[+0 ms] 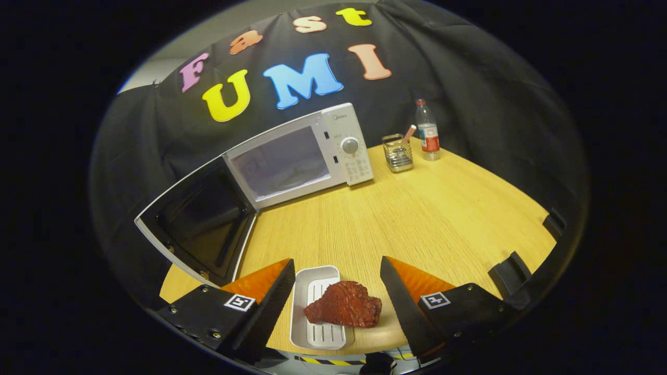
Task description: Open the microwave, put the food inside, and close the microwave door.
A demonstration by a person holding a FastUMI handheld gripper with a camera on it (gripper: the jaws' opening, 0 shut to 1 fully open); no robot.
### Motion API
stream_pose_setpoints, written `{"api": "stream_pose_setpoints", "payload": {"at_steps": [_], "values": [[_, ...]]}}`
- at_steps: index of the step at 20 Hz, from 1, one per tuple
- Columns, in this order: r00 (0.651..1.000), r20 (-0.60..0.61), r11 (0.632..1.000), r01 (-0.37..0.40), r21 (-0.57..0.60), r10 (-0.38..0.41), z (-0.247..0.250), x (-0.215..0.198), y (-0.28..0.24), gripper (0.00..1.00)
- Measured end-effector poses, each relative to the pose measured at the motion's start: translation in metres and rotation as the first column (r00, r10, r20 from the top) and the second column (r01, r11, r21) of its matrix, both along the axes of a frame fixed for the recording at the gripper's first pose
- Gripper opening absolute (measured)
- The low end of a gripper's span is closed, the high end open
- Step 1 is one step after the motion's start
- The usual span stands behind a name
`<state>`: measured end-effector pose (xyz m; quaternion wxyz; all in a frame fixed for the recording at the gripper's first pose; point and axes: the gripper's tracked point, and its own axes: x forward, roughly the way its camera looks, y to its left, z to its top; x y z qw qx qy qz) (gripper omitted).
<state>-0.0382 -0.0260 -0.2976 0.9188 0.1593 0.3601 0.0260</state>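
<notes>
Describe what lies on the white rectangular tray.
A dark red chunk of meat lies on the white rectangular tray, between the open gripper fingers; it hides part of the ridged base.

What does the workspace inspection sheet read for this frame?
Surface: wooden table, bare in the middle.
Job's things: microwave at the back, its door swung open; red food on a white tray at the near edge.
Clutter: wire holder and plastic bottle beside the microwave.
Grippers: gripper open, fingers either side of the tray, not touching the food.
Cables: nothing seen.
Surroundings: black cloth wall.
</notes>
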Motion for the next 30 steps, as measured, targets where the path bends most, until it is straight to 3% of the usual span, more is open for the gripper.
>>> {"api": "stream_pose_setpoints", "payload": {"at_steps": [3,7,10,11,13,14,16,20,30], "values": [[0.997,-0.072,0.998,0.025,0.066,-0.020,-0.017,-0.008,-0.002,0.98],[0.987,-0.157,0.987,0.043,0.156,-0.019,-0.031,-0.022,0.004,0.87],[0.983,-0.180,0.981,0.055,0.184,-0.021,-0.033,-0.026,0.006,0.49],[0.982,-0.187,0.981,0.042,0.190,-0.006,-0.033,-0.027,0.009,0.49],[0.985,-0.174,0.978,0.027,0.204,0.009,-0.029,-0.031,0.013,0.34],[0.988,-0.153,0.973,0.031,0.229,0.004,-0.018,-0.028,0.014,0.33],[0.991,-0.132,0.969,0.025,0.244,0.007,-0.005,-0.025,0.018,0.12],[0.989,-0.120,0.980,-0.059,0.190,0.083,0.003,-0.015,0.027,0.11],[0.993,0.023,0.965,-0.116,0.235,0.114,0.072,0.069,0.056,0.11]]}}
